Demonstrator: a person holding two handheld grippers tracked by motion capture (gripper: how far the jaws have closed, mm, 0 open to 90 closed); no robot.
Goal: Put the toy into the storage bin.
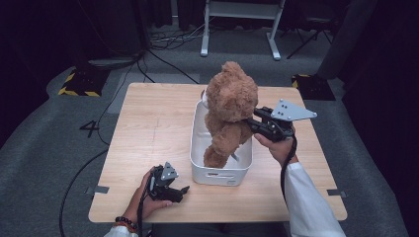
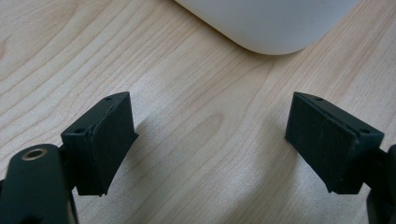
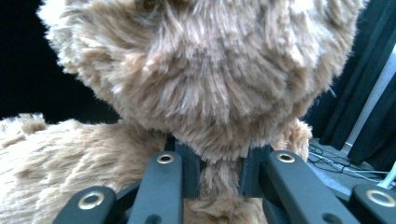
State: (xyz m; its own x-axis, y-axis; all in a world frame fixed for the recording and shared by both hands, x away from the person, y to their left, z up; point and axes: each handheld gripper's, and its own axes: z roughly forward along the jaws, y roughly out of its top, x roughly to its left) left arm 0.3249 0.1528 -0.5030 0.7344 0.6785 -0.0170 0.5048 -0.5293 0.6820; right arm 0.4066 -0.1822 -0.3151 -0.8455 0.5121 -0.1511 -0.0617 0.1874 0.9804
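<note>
Over the white bin (image 1: 221, 174) we hold the teddy bear (image 1: 230, 111) with our right gripper (image 1: 253, 122) clamped on its neck; the soft fur could slip, and dangling legs might catch the rim. Our left gripper (image 1: 179, 191) rests spread apart on the table (image 1: 148, 128).

The white bin (image 1: 221, 174) sits in the middle of my table (image 1: 148, 128). Left of the bin the wood is bare, so my left gripper (image 1: 174, 191) can slide there. The teddy bear (image 1: 230, 111) blocks the bin's top. Behind the bin, I think, there's room.
</note>
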